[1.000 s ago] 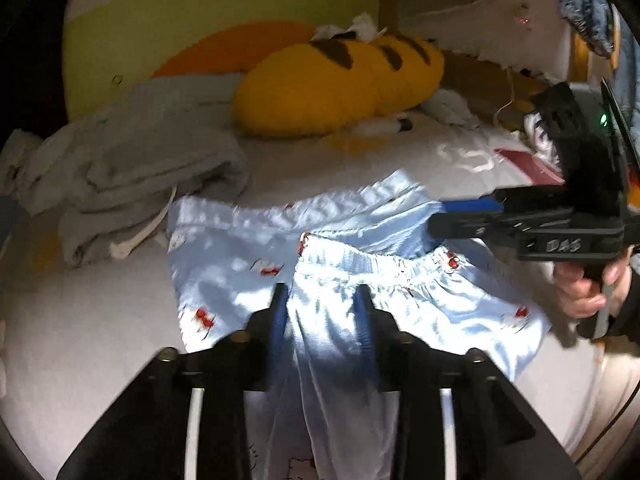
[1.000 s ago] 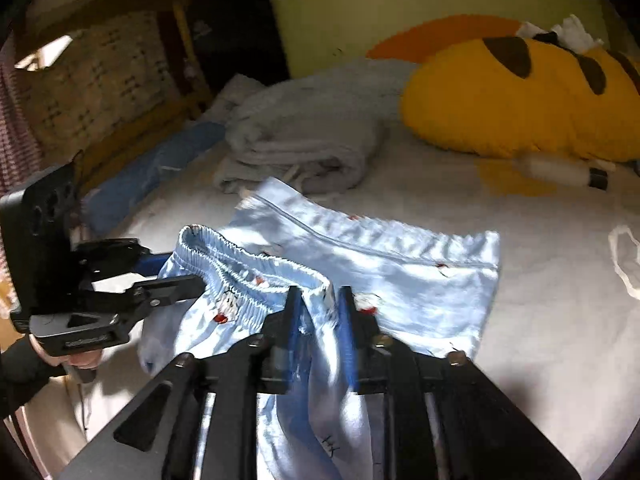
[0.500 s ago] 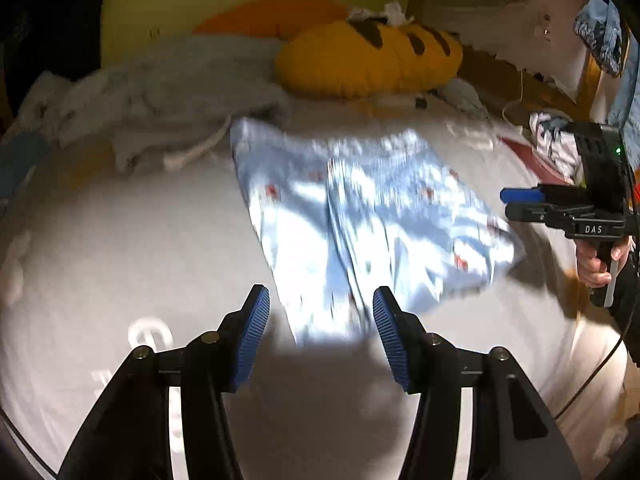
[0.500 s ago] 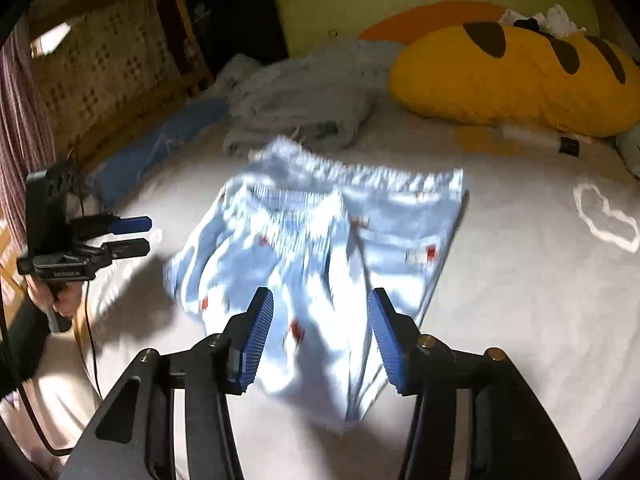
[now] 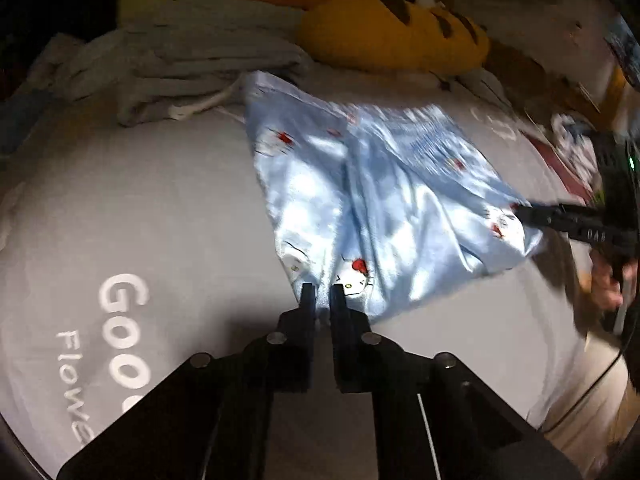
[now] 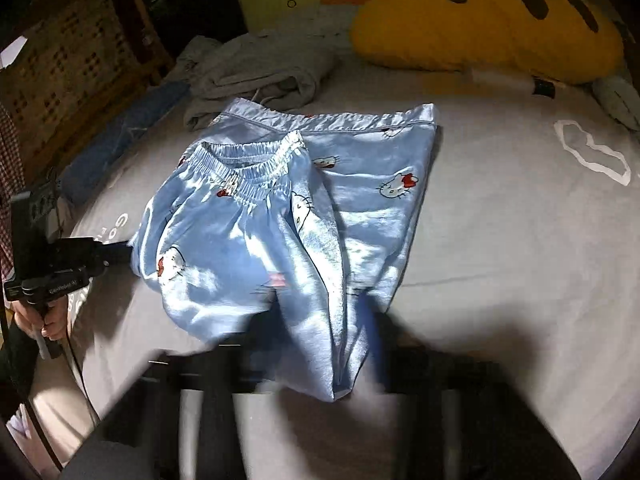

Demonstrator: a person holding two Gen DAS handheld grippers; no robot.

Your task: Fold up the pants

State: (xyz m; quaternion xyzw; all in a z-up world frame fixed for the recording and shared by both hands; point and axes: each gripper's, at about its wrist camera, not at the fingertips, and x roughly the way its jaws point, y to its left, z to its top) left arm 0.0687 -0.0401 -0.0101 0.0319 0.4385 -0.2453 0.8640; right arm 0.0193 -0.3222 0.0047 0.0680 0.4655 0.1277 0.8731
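The light-blue satin pants [image 5: 380, 200] with a cat print lie folded on the grey bed sheet, elastic waistband [image 6: 248, 168] on top. My left gripper [image 5: 322, 294] is at their near hem, its jaws closing to a narrow slit with the fabric edge pinched between them. From the right wrist view the left gripper [image 6: 120, 254] meets the pants' left edge. My right gripper [image 6: 340, 352] is motion-blurred, its jaws closing around a fold of the pants [image 6: 280, 220]. In the left wrist view the right gripper [image 5: 524, 212] has its tips together on the pants' right edge.
A grey clothing pile [image 5: 192, 68] touches the pants' far corner, and a yellow plush [image 6: 480, 28] lies behind it. The bed sheet [image 5: 120, 312] has white lettering at the left. A blue item [image 6: 120, 136] and a wooden lattice [image 6: 68, 60] border the bed. A hand [image 5: 604, 288] holds the right gripper.
A second ago both grippers held the pants' fabric. Half a second ago they stood open and drawn back, the pants lying on the bed. Now both have come down and closed on the pants' edges.
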